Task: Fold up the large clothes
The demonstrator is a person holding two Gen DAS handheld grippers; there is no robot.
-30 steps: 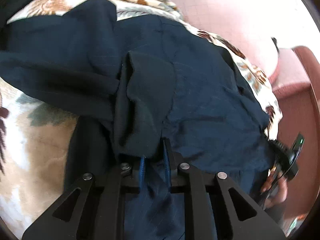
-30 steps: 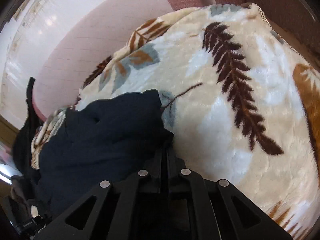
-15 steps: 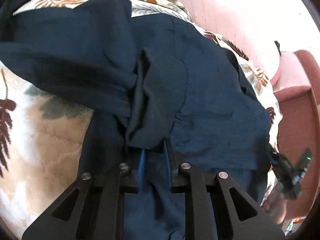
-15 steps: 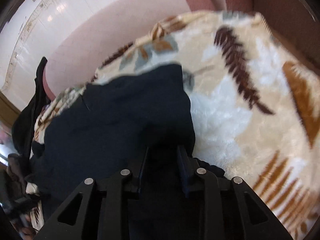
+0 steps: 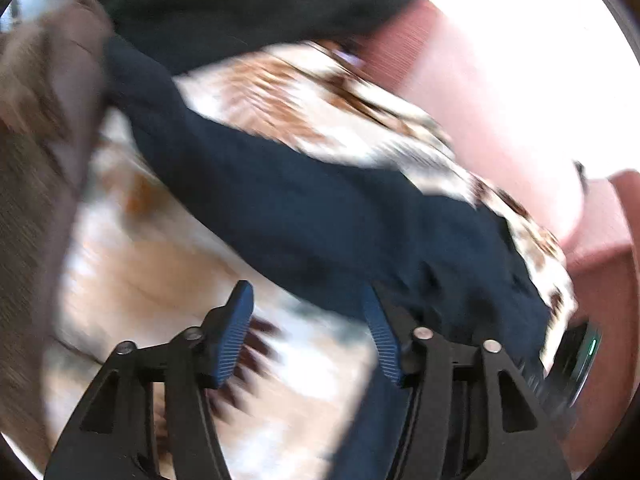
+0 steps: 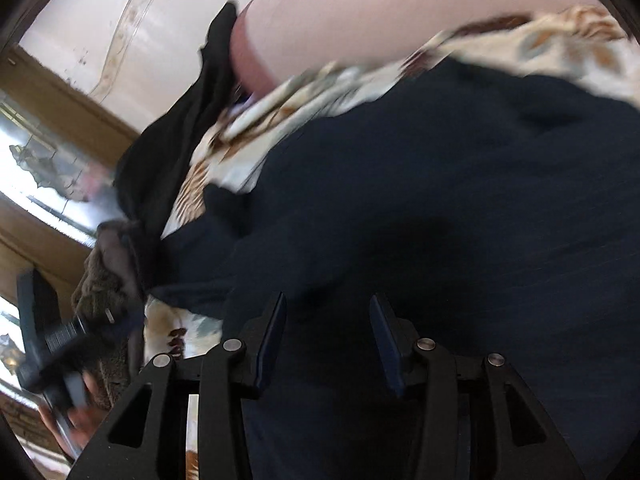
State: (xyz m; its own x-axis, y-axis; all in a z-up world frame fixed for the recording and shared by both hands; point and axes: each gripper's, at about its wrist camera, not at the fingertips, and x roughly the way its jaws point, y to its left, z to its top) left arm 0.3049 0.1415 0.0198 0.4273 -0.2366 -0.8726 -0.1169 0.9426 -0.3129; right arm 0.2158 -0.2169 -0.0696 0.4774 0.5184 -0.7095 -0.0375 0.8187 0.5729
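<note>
Both pairs of jaws stood parted and had just been opening, with no cloth pinched between either pair. On the left gripper (image 5: 306,328) the blue ribbed pads (image 5: 236,336) framed only blurred blanket, while the dark navy garment of thin woven cloth (image 5: 320,216) lay just past the pad at one o'clock, running from ten o'clock down to four o'clock across the view. On the right gripper (image 6: 328,336) the pads were spread over the same navy garment (image 6: 460,208), which filled that view from the jaws out to three o'clock.

Under the garment lay a cream plush blanket printed with brown and grey leaves (image 5: 132,256), showing at eleven to one o'clock in the right view (image 6: 288,96). A black cloth (image 5: 248,4) was heaped at twelve o'clock in the left view. Beyond the blanket was pink upholstery (image 5: 480,104). At eight o'clock in the right view a hand (image 6: 76,412) held the other gripper's black handle.
</note>
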